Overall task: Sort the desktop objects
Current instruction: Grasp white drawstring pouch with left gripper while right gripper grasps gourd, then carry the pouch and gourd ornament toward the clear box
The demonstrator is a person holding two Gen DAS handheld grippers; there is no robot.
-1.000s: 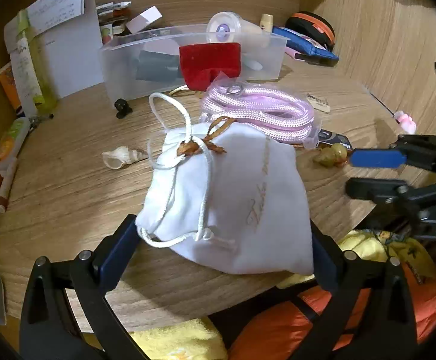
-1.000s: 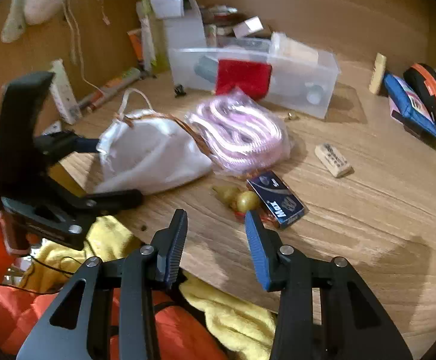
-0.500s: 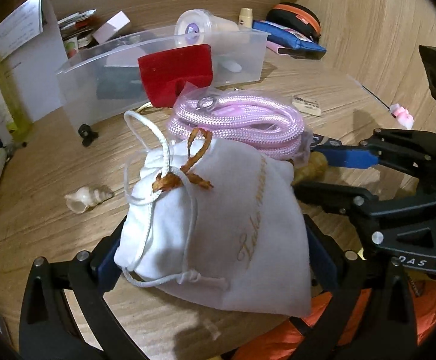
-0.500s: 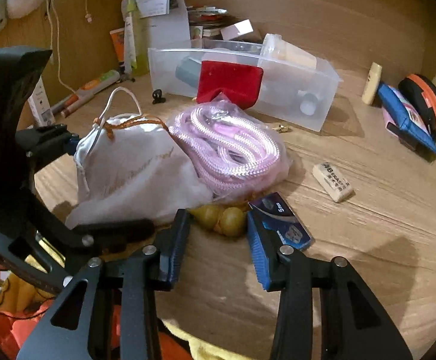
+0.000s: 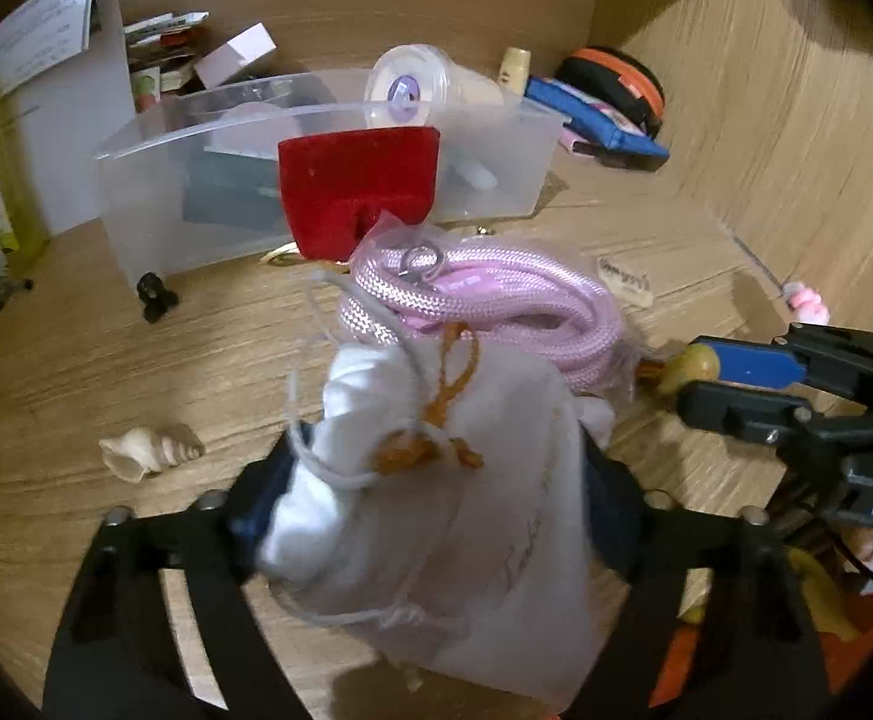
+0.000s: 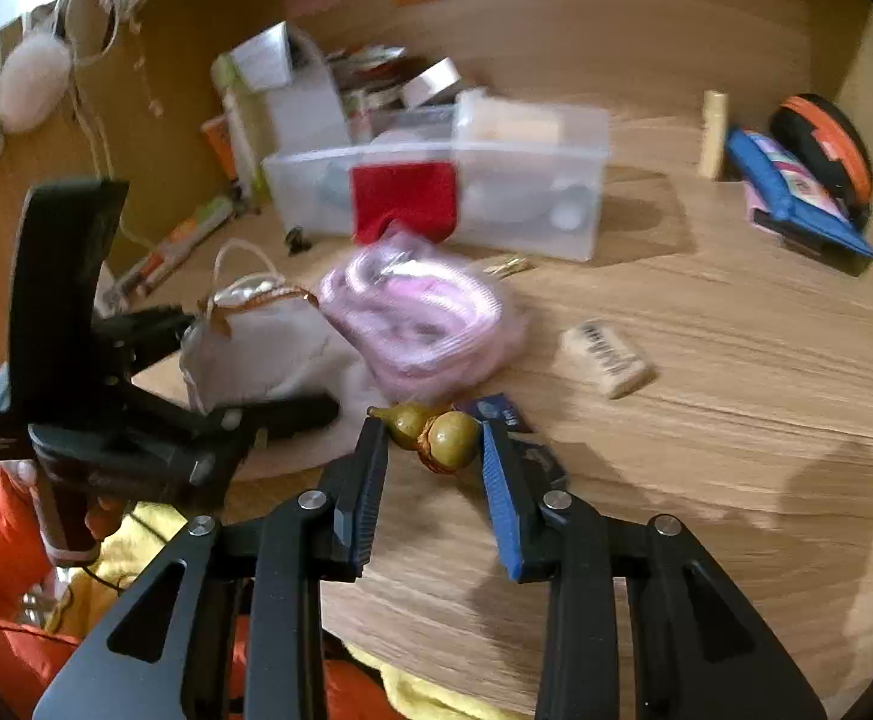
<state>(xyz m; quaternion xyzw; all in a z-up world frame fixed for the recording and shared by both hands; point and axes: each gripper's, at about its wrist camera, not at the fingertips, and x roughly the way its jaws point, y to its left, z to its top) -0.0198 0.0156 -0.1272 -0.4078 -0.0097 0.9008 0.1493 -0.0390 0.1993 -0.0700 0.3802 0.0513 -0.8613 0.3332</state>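
My left gripper is shut on a white drawstring pouch and squeezes it between the fingers. The pouch also shows in the right wrist view, held by the left gripper. My right gripper is open, its fingers on either side of a small olive-green gourd charm on the wooden desk. In the left wrist view the right gripper reaches the gourd. A bagged pink rope lies just behind the pouch.
A clear plastic bin with a red pouch leaning on its front stands at the back. A seashell, an eraser, a small blue box, a blue case and a black-orange case lie around.
The left gripper's fingers have closed in and squeezed the pouch. The right gripper has moved forward until its fingers bracket the gourd charm.
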